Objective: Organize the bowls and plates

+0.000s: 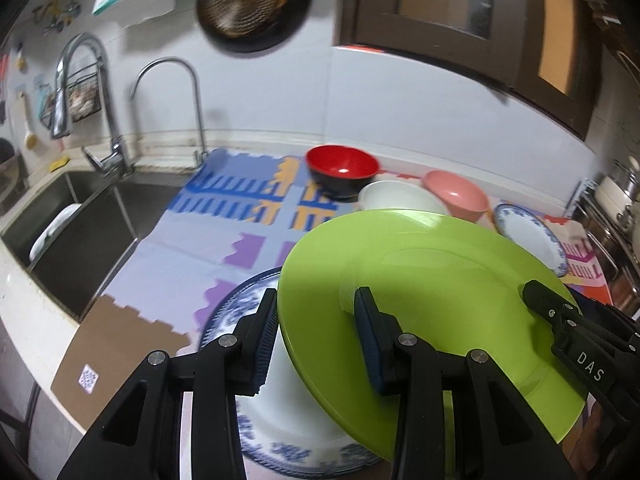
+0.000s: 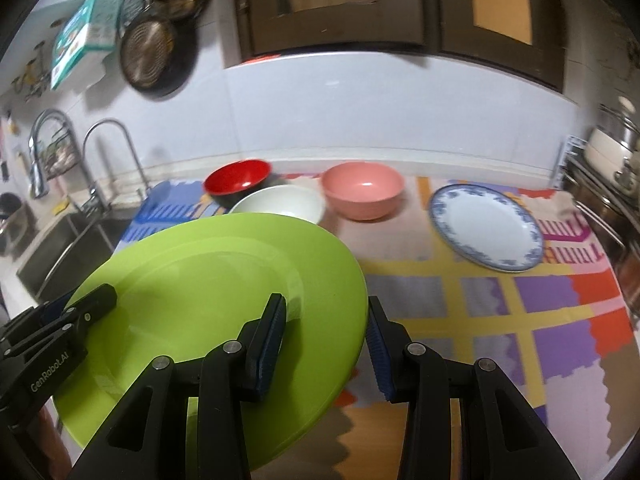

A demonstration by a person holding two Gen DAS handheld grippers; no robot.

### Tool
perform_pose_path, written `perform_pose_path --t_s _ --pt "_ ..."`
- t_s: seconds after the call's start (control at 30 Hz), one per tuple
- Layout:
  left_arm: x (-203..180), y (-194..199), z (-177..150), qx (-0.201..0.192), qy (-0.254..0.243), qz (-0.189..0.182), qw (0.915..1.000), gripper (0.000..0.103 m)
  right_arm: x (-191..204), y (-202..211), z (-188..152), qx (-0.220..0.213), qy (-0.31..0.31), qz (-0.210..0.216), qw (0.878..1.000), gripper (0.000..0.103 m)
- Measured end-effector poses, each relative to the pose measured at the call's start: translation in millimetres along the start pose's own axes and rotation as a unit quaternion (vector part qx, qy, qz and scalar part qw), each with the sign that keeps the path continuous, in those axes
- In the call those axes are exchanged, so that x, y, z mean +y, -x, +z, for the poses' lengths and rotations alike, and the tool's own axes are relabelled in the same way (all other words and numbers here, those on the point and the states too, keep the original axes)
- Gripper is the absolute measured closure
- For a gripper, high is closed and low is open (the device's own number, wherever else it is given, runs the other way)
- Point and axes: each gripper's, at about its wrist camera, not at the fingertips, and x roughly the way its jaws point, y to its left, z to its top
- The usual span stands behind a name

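Both grippers carry one lime-green plate [image 1: 432, 280] above the patterned mat [image 2: 480, 320]. The left gripper [image 1: 316, 320] clamps the plate's left rim, one pad under the rim and one on the upper face. The right gripper [image 2: 328, 336] clamps the opposite rim in the same manner. A grip at both edges keeps the wide, shallow plate from swinging and shares its weight.

The plate tilts, its left side low, and hangs directly over a blue-patterned plate [image 1: 240, 312] that lies flat on the near left of the mat, beside the sink [image 1: 80, 240]. This position suggests the green plate is to be stacked onto it.

At the far side stand a red-and-black bowl [image 2: 240, 178], a white bowl [image 2: 280, 204] and a pink bowl [image 2: 362, 190], close together. A second blue-rimmed plate [image 2: 486, 226] lies to their right, apart from the bowls; it probably joins the stack later.
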Motion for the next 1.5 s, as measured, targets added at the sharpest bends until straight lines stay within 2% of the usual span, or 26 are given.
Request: perform_pose_path --t_s 0.3,0.67,0.97,1.5 --pt "42 -15 -9 0.022 0.019 0.029 0.9991 0.065 40 -27 -6 0.027 0.018 0.026 0.999 0.062" --pt "71 -40 -20 0.067 0.023 0.048 0.9963 0.065 73 -66 -18 0.085 0.027 0.045 0.995 0.062" --pt "78 -54 -32 0.093 0.024 0.048 0.9943 0.064 79 -78 -27 0.122 0.03 0.044 0.991 0.062" --pt "75 -66 -43 0.119 0.02 0.042 0.9918 0.064 80 -85 -40 0.152 0.03 0.027 0.988 0.06"
